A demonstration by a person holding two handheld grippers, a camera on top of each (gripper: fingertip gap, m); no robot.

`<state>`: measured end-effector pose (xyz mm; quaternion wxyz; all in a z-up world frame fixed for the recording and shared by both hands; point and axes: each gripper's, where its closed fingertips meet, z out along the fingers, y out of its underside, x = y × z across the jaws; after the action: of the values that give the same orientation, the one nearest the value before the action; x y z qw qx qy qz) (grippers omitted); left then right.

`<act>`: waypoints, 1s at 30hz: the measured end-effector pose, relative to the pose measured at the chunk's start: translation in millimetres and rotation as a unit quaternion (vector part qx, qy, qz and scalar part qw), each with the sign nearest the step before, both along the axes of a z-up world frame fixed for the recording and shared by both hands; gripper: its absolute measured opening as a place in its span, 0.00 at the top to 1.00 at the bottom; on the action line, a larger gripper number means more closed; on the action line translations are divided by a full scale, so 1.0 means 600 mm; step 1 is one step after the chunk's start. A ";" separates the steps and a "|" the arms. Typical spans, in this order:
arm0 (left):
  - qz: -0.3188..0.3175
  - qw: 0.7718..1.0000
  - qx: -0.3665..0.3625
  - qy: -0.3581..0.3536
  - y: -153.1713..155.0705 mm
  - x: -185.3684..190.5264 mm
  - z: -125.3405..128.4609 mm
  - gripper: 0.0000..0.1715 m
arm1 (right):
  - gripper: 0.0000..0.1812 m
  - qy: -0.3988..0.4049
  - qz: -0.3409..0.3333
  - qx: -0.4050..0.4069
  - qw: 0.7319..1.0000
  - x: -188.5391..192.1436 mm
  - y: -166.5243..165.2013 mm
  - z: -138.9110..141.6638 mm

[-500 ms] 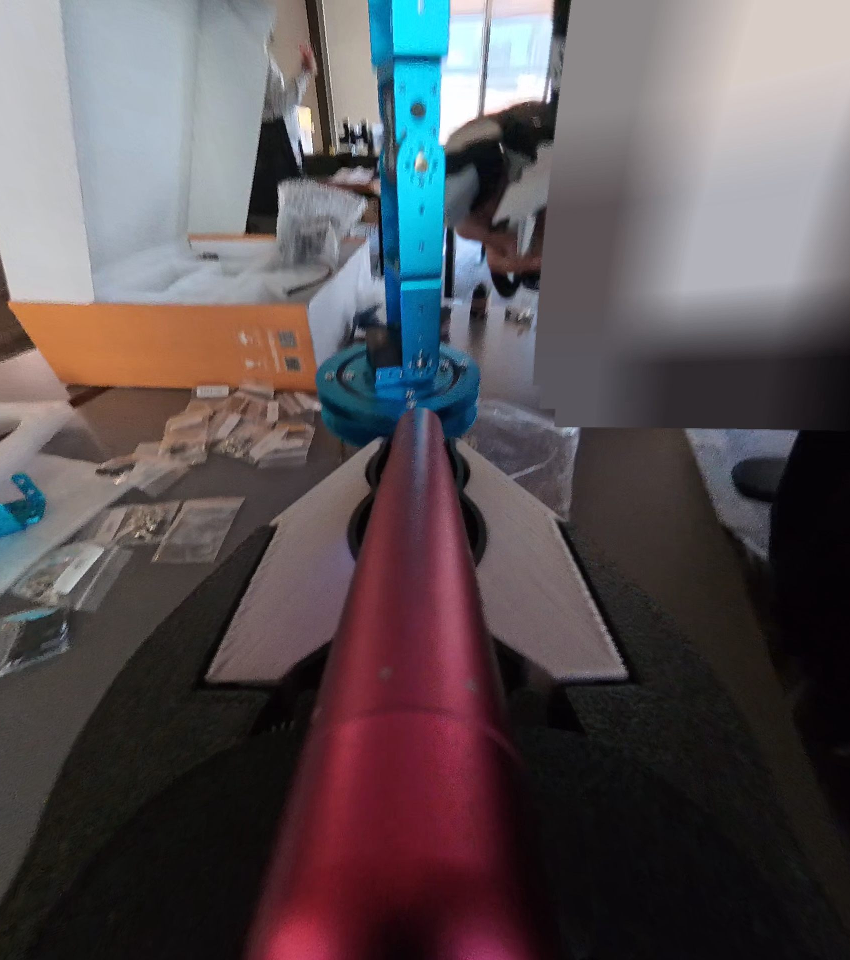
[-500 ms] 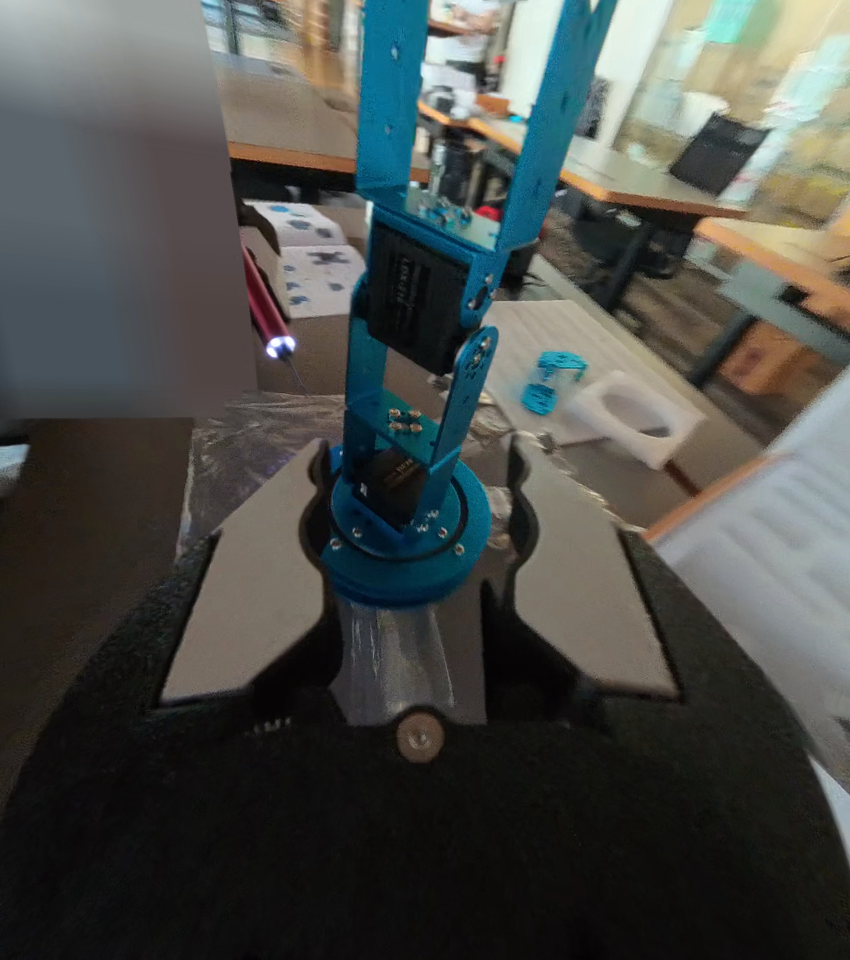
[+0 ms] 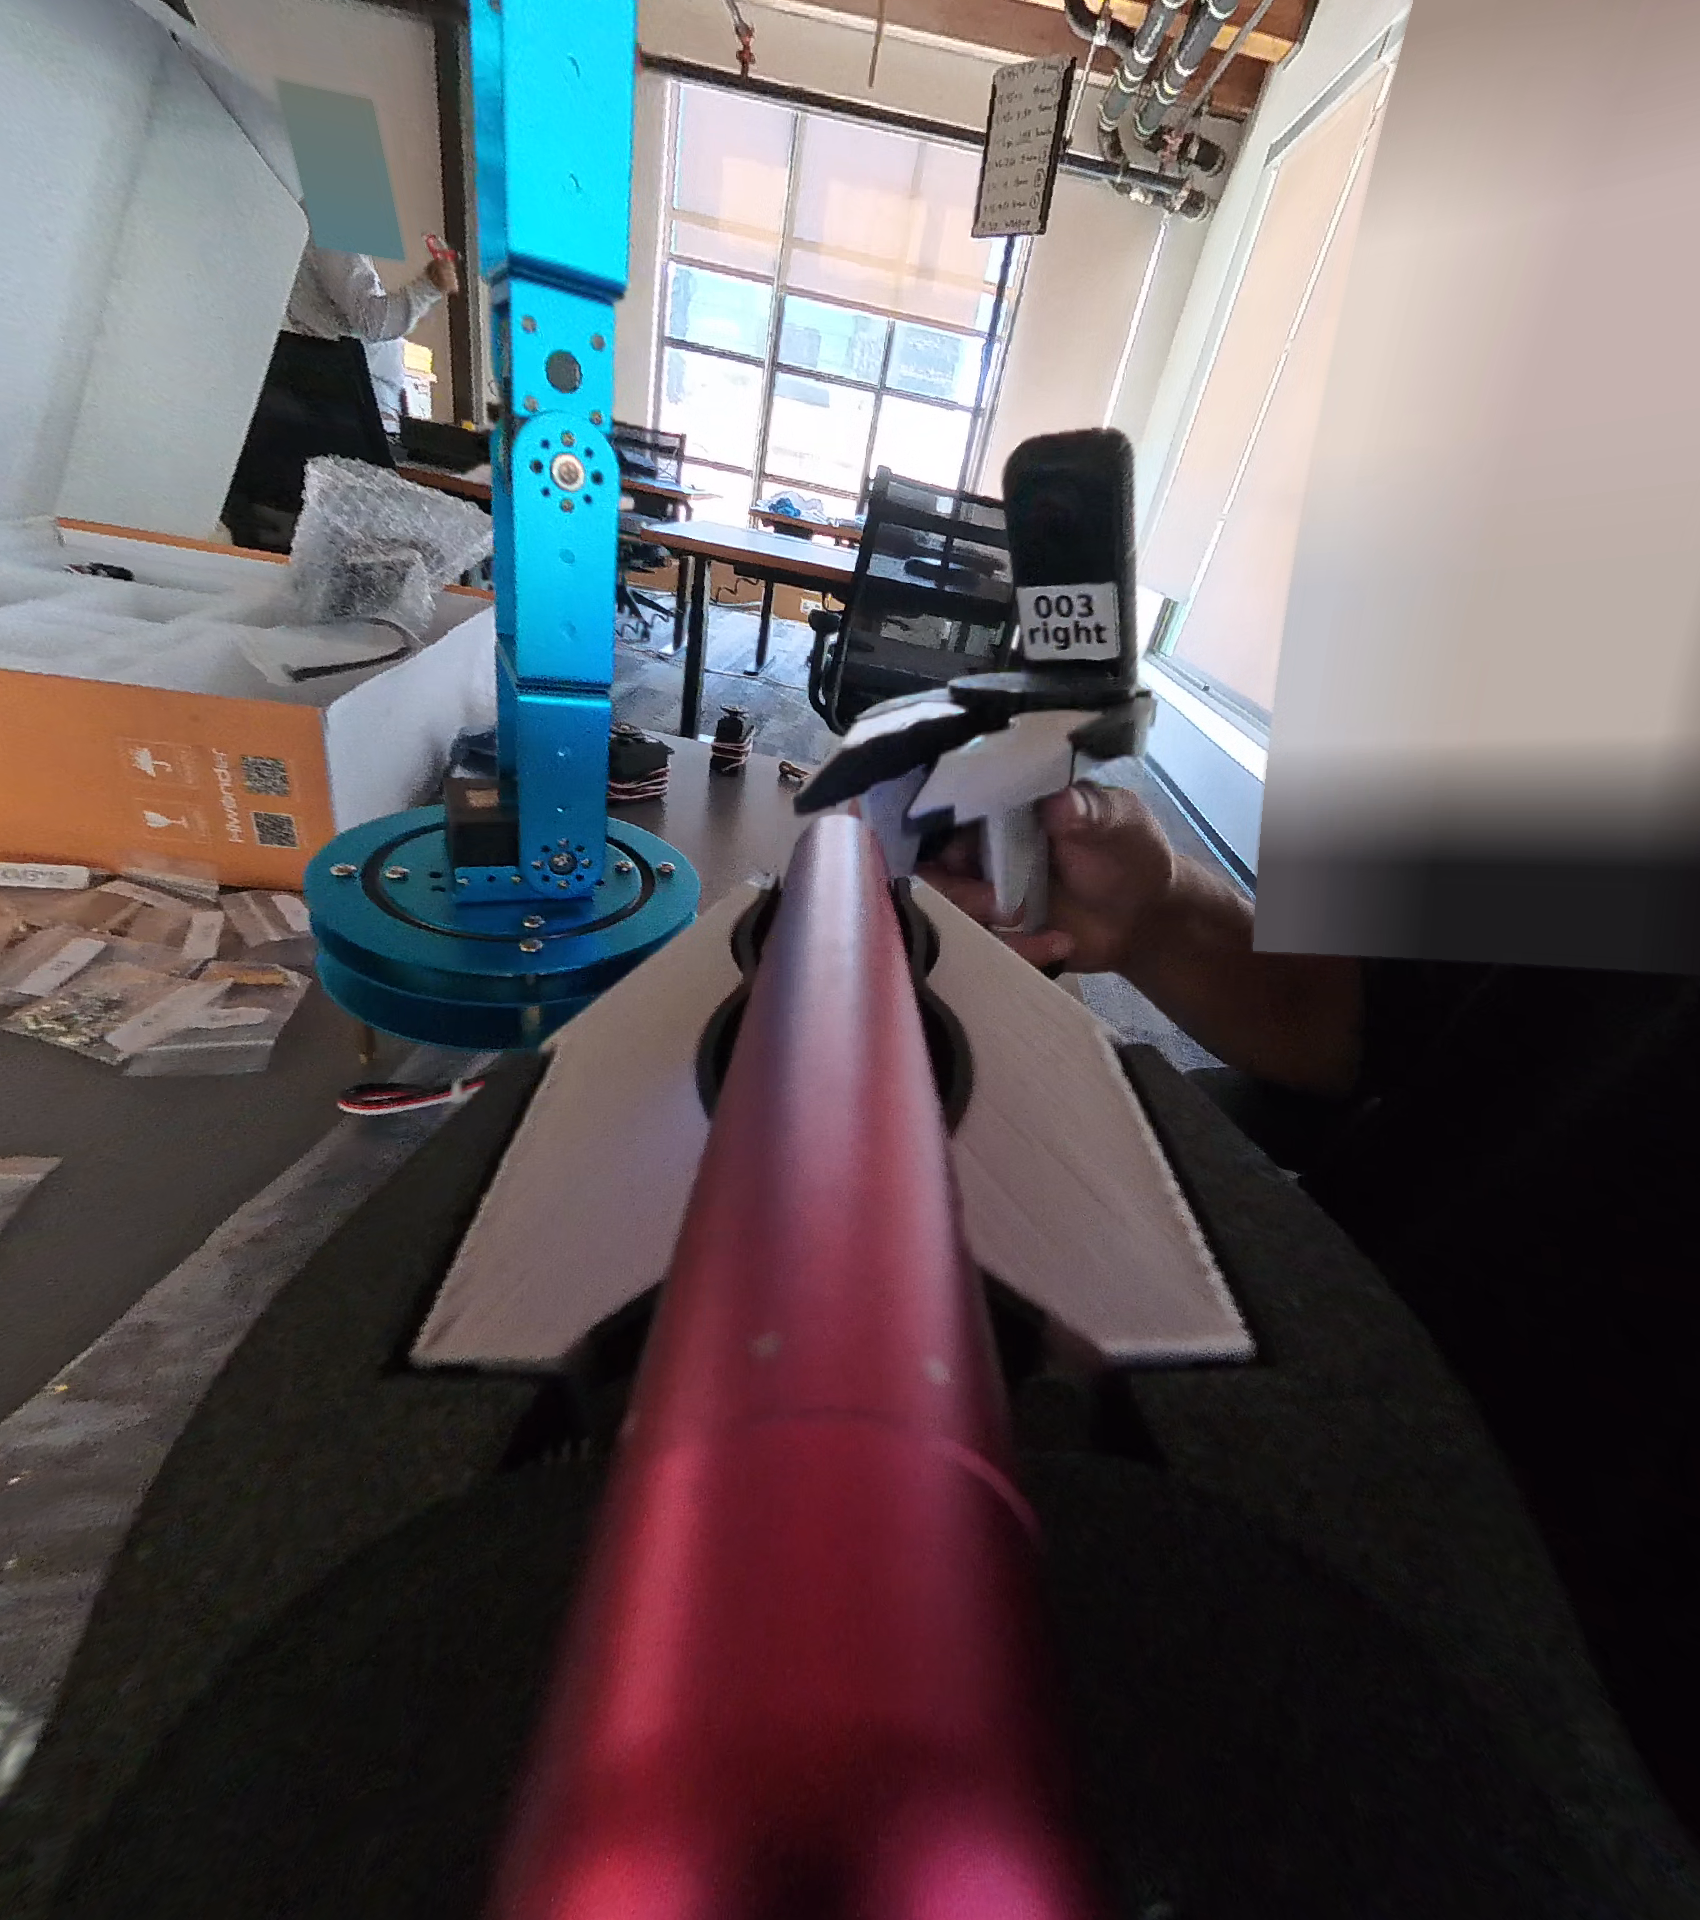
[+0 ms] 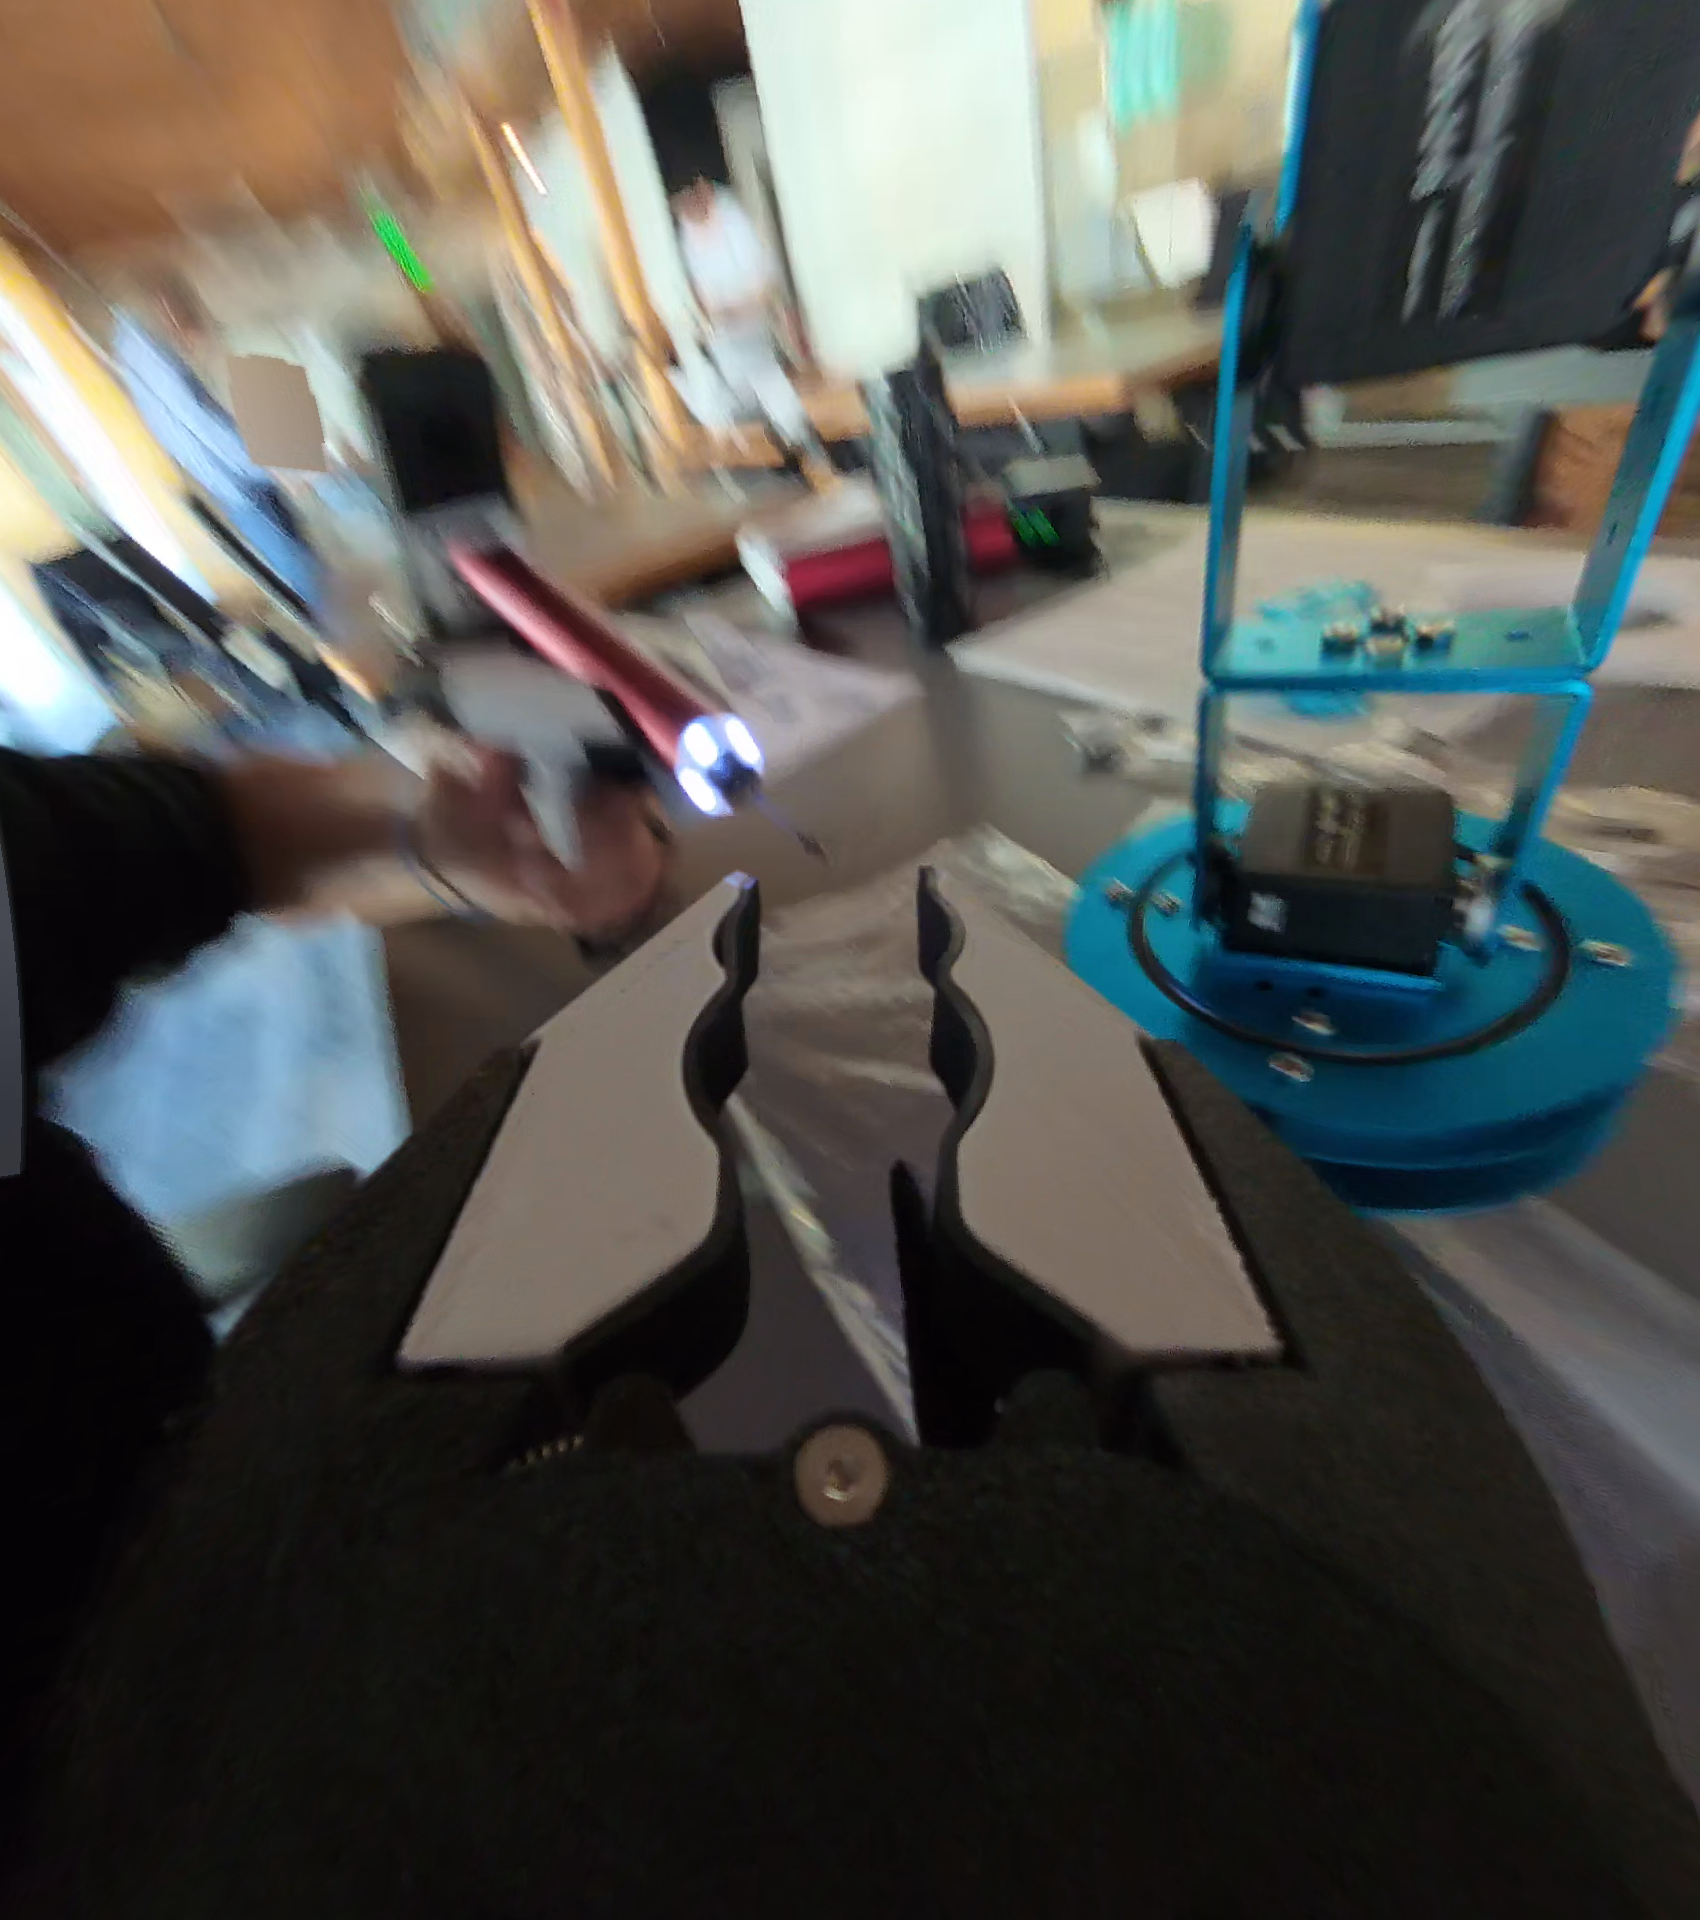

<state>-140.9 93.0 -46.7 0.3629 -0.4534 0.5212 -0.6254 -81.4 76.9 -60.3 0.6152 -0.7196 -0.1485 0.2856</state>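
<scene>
Screwdriver (image 3: pixel 825 1299), red, clamped along my left tool (image 3: pixel 830 914); right tool (image 4: pixel 838 904) narrowly parted, empty; blue servo assembly (image 4: pixel 1376 987) front-right of it on desk (image 3: pixel 150 1195).

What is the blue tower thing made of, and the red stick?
The blue tower looks like metal with a shiny coloured coat: thin folded plates with screw holes and bright glints. The red stick, clamped in the left tongs, also seems metal, smooth with a soft satin sheen, though coated plastic is possible.

the red screwdriver (image 3: pixel 825 1351) hides the gap between the left jaws, its tip unseen; beyond the right jaws the room is smeared; the blue arm (image 4: pixel 1397 727) is cropped above.
</scene>
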 end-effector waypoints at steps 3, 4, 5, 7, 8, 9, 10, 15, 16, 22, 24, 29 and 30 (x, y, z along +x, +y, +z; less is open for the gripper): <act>-0.009 1.000 -0.007 -0.005 -0.008 -0.001 0.004 0.87 | 0.85 0.010 0.004 0.030 0.999 -0.002 -0.009 0.009; -0.010 1.000 -0.008 -0.007 -0.010 -0.001 0.007 0.87 | 0.85 -0.010 0.007 0.034 0.999 -0.007 -0.010 0.004; -0.010 1.000 -0.008 -0.009 -0.011 -0.001 0.009 0.87 | 0.85 -0.021 0.007 0.039 0.999 -0.011 -0.010 0.002; -0.015 1.000 -0.011 -0.012 -0.015 -0.002 0.013 0.87 | 0.87 -0.023 0.010 0.050 0.998 -0.019 -0.010 0.004; -0.017 1.000 -0.012 -0.013 -0.016 -0.002 0.014 0.87 | 0.89 -0.024 0.009 0.053 0.998 -0.019 -0.009 0.004; -0.017 1.000 -0.012 -0.013 -0.017 -0.002 0.013 0.87 | 0.89 -0.024 0.009 0.054 0.998 -0.020 -0.007 0.003; -0.020 1.000 -0.012 -0.012 -0.019 -0.002 0.012 0.87 | 0.90 -0.021 0.013 0.053 0.998 -0.021 -0.007 0.003; -0.021 1.000 -0.012 -0.007 -0.022 -0.001 0.006 0.87 | 0.99 -0.024 0.023 0.066 0.997 -0.023 -0.011 0.004; -0.021 1.000 -0.010 -0.007 -0.021 -0.002 0.005 0.88 | 0.99 -0.035 0.020 0.067 0.997 -0.024 -0.011 0.002; -0.009 1.000 0.002 -0.001 -0.014 -0.005 0.003 0.87 | 0.99 -0.218 -0.046 0.101 0.970 -0.012 0.000 -0.023; 0.001 1.000 0.014 0.015 -0.011 -0.002 -0.006 0.87 | 0.99 -0.317 -0.082 0.126 0.936 -0.008 0.005 -0.034; 0.006 0.999 0.021 0.044 -0.010 0.002 -0.027 0.89 | 1.00 -0.418 -0.122 0.147 0.888 -0.006 0.011 -0.046; 0.006 0.999 0.019 0.050 -0.008 0.002 -0.029 0.88 | 1.00 -0.421 -0.121 0.145 0.887 -0.006 0.011 -0.049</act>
<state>-139.8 88.0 -63.9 0.3487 -0.4803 0.5476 -0.5898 -85.2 83.6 -89.8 0.6223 -0.6871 -0.3455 -0.1456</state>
